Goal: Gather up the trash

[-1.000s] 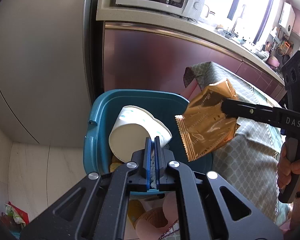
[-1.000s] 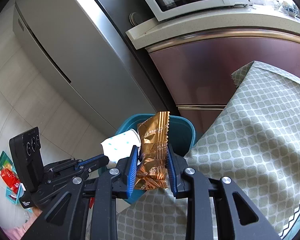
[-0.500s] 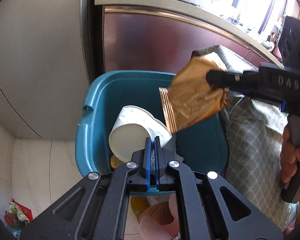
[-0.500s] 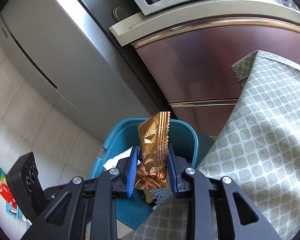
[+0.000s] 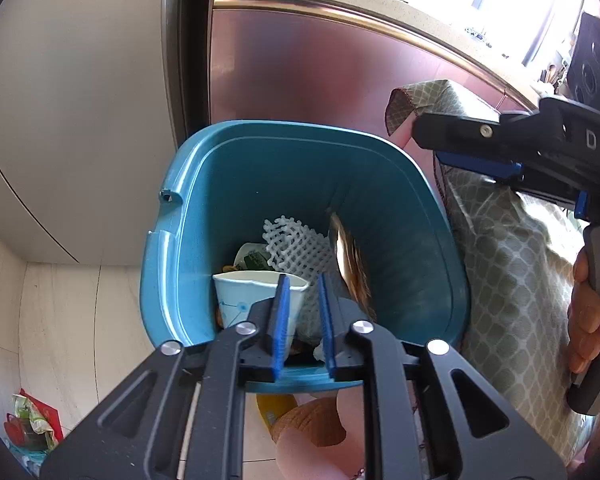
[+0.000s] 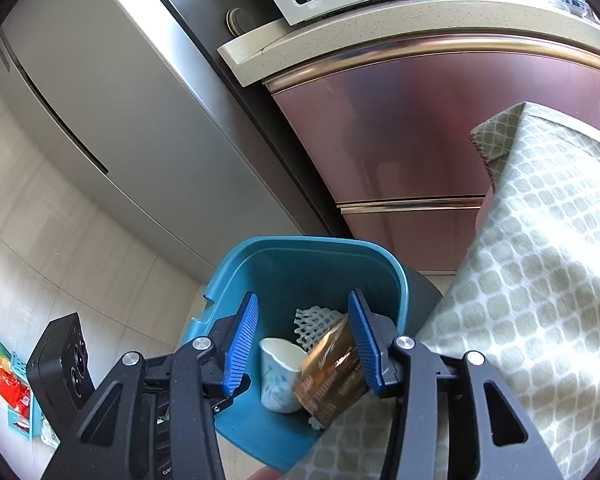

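A big grey fridge [image 6: 112, 120] stands on the left, and next to it are shiny pink cupboards [image 6: 440, 132] under a pale counter [image 6: 380, 26]. A green patterned cloth [image 6: 540, 300] hangs down on the right, just beside a blue bin [image 5: 172, 264] on the pale floor.

Inside the bin sits a white paper cup [image 6: 278, 374], standing up. Beside it lies a gold wrapper [image 6: 332, 372], leaning on the bin's right wall. Behind them is a piece of white foam net [image 5: 296, 246].

The right gripper [image 6: 306, 346] hangs over the bin. Its jaws have just been opening, and they are let go now, with nothing held; the gold wrapper lies below them in the bin. A hand [image 5: 592, 312] holds its handle.

The left gripper [image 5: 303, 324] points down into the bin too. Its jaws have also just been opening a little, and they hold nothing. The cup stands loose behind the left blue pad.
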Motion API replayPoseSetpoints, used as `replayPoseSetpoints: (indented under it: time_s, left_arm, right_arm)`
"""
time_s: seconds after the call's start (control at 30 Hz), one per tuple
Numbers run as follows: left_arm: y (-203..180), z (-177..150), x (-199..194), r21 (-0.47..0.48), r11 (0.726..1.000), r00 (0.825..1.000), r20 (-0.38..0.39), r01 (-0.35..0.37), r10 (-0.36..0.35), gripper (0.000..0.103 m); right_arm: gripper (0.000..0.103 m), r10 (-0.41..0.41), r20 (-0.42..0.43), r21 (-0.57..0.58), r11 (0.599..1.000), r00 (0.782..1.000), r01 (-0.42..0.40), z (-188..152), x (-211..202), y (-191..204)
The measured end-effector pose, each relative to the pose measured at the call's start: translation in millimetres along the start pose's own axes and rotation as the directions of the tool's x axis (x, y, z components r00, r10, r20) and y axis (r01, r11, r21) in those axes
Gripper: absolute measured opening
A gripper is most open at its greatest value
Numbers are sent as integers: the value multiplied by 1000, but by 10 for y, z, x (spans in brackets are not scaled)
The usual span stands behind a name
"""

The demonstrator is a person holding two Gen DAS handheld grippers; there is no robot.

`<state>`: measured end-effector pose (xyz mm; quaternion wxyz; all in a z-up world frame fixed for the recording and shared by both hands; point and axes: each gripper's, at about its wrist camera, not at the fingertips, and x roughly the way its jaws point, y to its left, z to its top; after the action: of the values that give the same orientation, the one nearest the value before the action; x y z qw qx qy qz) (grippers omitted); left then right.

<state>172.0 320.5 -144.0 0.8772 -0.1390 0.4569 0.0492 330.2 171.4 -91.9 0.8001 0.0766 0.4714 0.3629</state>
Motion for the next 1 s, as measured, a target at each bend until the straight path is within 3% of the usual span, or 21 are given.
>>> replayPoseSetpoints:
  time_s: [0.2,0.37,0.57,0.63,0.77,1.0]
  left_arm:
    - [-16,-25,-181,5,1000,999,53,4,-4,23]
    - [-21,-128,-466,19,1000,993,120,-6,4,37]
    - [-234,-173,-834,82,996,975,221,-19,1,67]
    - [-316,-205,-957,95,995,968,250,-23,-2,82]
    - [-492,-277,-1168,123,992,954,301,-22,-16,93]
    - [-822,-458,-1464,153,988,926,375,-19,-40,97]
  right_arm:
    - [47,23,6,-12,1000,1000,-23,-141,-172,-72]
    - [48,52,26,-39,998,998,-51,-269,-369,-86]
    - [54,56,78,-91,995,995,-49,-449,-718,-67]
    - [56,47,103,-113,993,994,-35,-536,-860,-58]
    - [66,14,167,-146,989,986,10,-727,-1154,-43]
    - [78,-69,277,-153,982,959,115,-1145,-1639,-97]
